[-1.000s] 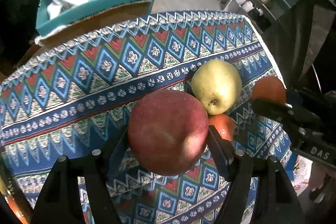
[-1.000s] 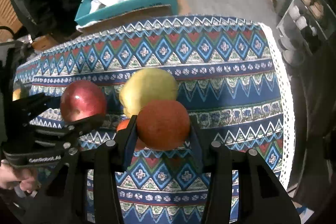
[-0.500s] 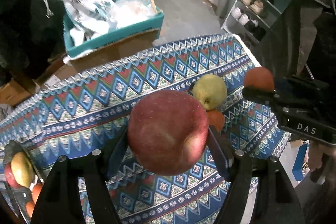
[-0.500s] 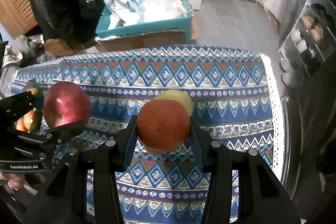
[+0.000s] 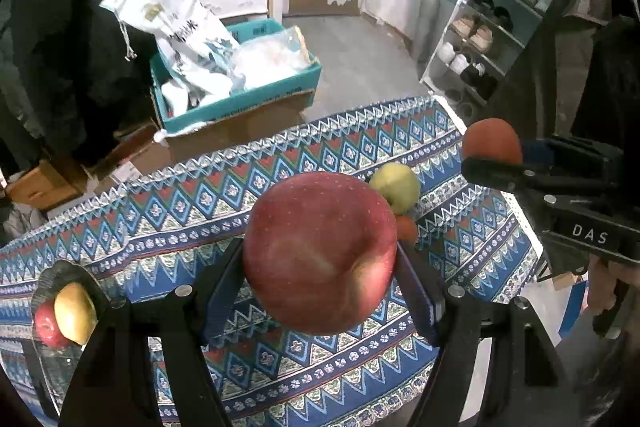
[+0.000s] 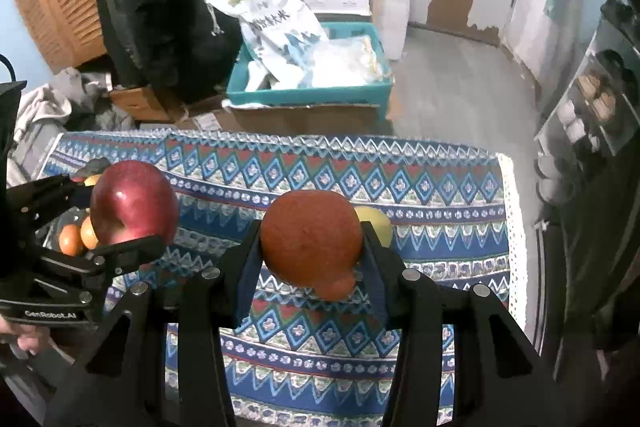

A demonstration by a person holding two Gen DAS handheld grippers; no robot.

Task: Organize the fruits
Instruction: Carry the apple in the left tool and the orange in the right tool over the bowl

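Note:
My left gripper (image 5: pixel 320 263) is shut on a large red apple (image 5: pixel 320 251), held high above the patterned tablecloth (image 5: pixel 160 211). In the right wrist view that red apple (image 6: pixel 134 203) and left gripper (image 6: pixel 120 215) show at the left. My right gripper (image 6: pixel 312 247) is shut on an orange-red fruit (image 6: pixel 310 241), also lifted; the same orange-red fruit (image 5: pixel 492 141) appears at the right of the left wrist view. A yellow-green apple (image 5: pixel 394 185) and a small orange fruit (image 5: pixel 406 227) lie on the cloth below. A glass plate (image 5: pixel 48 355) at the left holds a red and a yellow fruit.
Behind the table stands a teal box (image 5: pixel 240 99) with plastic bags on cardboard. A shoe rack (image 5: pixel 500 27) is at the right. Dark clothing (image 6: pixel 160 7) hangs at the back left. A person's hand (image 6: pixel 20 339) grips the left tool's handle.
Both grippers have risen with their fruits; the table and the fruits lying on it look smaller and farther. The plate with fruit has come into view at the left.

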